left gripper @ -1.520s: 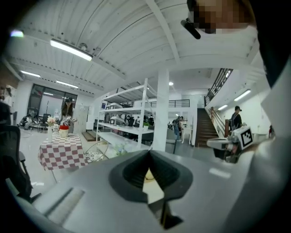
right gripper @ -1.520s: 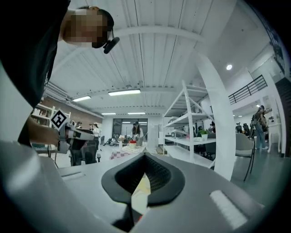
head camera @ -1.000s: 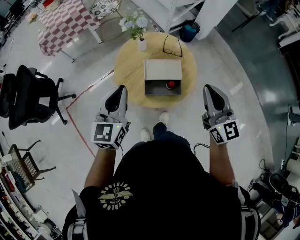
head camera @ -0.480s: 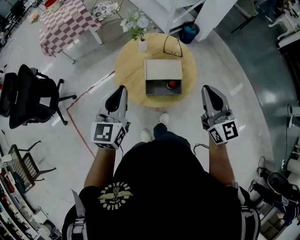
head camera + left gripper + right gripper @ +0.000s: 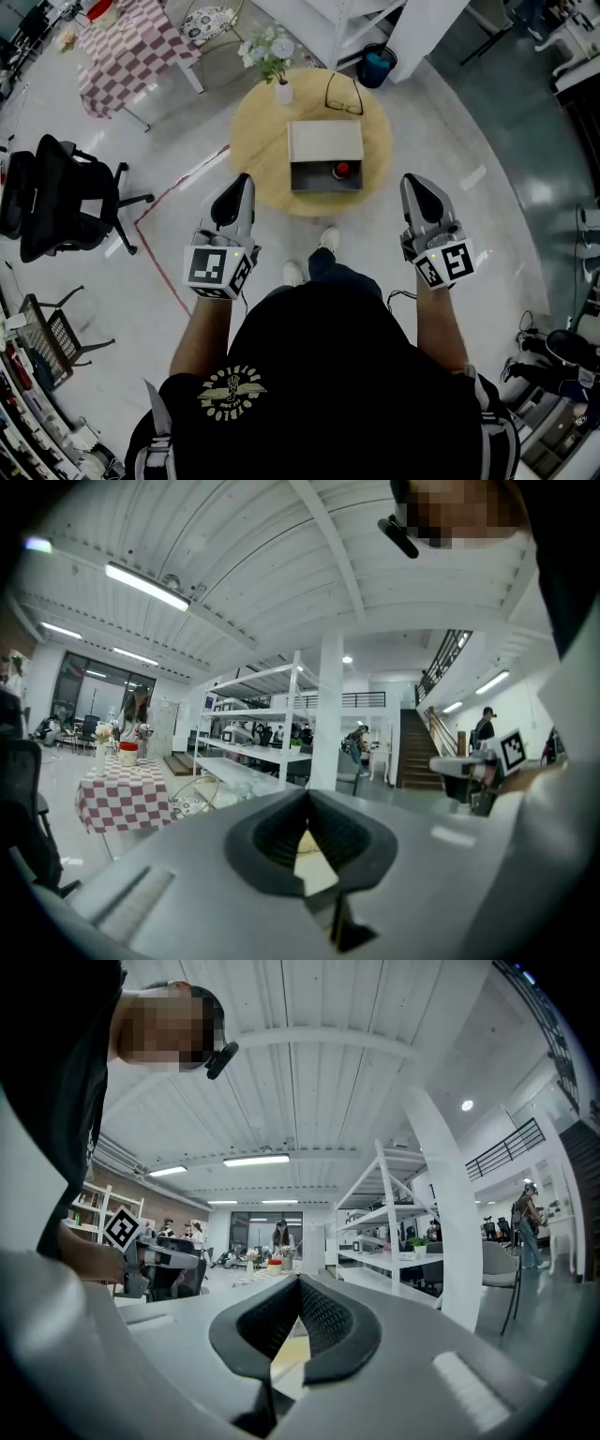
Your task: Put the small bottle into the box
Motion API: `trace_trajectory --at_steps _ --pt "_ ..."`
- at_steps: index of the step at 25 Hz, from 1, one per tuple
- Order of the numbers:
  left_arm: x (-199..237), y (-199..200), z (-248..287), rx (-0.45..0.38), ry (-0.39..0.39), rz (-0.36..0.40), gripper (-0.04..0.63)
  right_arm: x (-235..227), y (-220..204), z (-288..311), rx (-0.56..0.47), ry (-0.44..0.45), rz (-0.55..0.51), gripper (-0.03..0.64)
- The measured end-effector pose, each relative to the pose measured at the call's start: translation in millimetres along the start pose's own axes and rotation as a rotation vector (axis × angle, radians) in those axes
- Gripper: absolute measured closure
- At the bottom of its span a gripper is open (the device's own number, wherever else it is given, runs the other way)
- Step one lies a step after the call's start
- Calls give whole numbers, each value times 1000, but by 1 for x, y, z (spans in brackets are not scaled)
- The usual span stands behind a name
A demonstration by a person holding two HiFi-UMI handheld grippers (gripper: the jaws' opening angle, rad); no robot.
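The task is judged essentially done, since the small bottle (image 5: 342, 170) is seen inside the open box (image 5: 324, 142) on the round table (image 5: 258, 141), while the left tongs (image 5: 242, 178) and right tongs (image 5: 412, 180) are held pressed together, empty, short of the table.

Bright ceiling strip lights (image 5: 145, 585), glare on the floor (image 5: 536, 192), fisheye-warped edges.

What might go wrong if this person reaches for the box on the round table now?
The vase and glasses sit just behind the box; reaching past it might knock them. The left tool and right tool are both shut and empty, so they must open before gripping anything. The red-capped bottle seems to lie inside already; a clumsy poke could tip it.
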State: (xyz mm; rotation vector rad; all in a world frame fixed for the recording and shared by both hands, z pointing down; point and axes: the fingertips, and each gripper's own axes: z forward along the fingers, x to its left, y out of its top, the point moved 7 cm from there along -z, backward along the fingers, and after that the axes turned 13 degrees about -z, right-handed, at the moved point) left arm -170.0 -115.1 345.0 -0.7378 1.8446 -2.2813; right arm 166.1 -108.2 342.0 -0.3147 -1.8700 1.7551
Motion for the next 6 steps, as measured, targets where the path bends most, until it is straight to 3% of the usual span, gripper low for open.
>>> trace_trajectory --at_steps 6 --pt "2 -10 10 2 3 2 595 -4 -14 5 -2 3 5 609"
